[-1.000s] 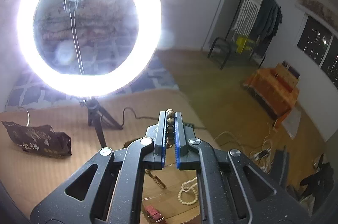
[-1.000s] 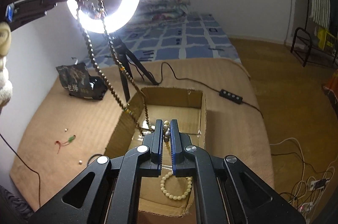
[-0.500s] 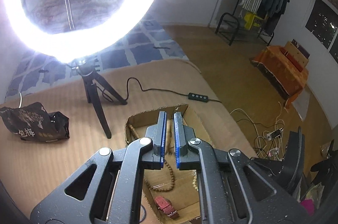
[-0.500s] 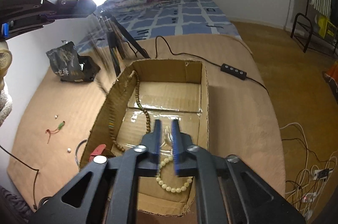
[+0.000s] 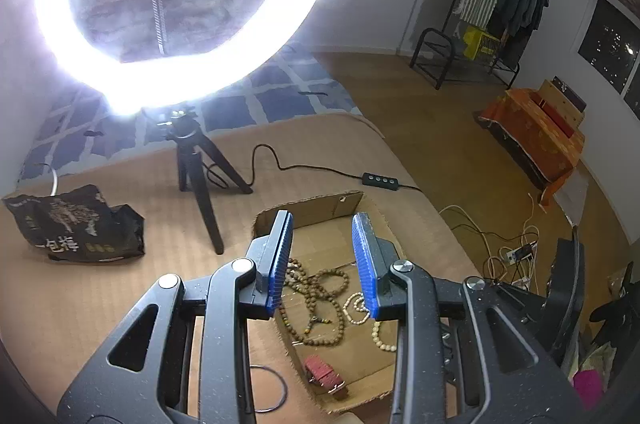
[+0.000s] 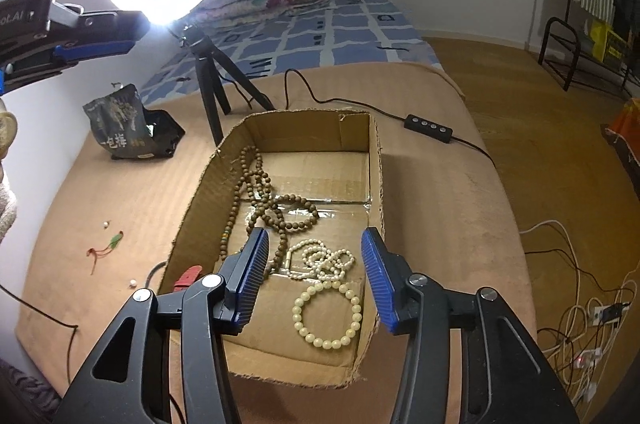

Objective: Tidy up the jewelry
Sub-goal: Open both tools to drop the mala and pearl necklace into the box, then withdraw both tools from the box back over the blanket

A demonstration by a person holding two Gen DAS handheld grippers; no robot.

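Note:
An open cardboard box (image 6: 372,160) sits on the tan mat and also shows in the left wrist view (image 5: 320,202). Inside lie a long brown bead necklace (image 6: 256,192), a small white pearl strand (image 6: 324,260), a cream bead bracelet (image 6: 326,316) and a red watch strap (image 6: 188,276). The brown necklace (image 5: 320,304) and red strap (image 5: 324,372) show in the left wrist view too. My right gripper (image 6: 314,238) is open and empty above the box's near end. My left gripper (image 5: 322,220) is open and empty, held high above the box; it shows in the right wrist view (image 6: 100,36).
A ring light on a black tripod (image 6: 212,96) stands behind the box, its cable and switch (image 6: 428,126) running right. A black snack bag (image 6: 128,124) lies at the left. Small beads and a red-green charm (image 6: 106,248) lie on the mat. A black ring (image 5: 276,388) lies beside the box.
Both grippers opened: the left let go of the brown necklace and the right let go of the pearl strand. Both now lie in the box. The left gripper tilted down toward the box.

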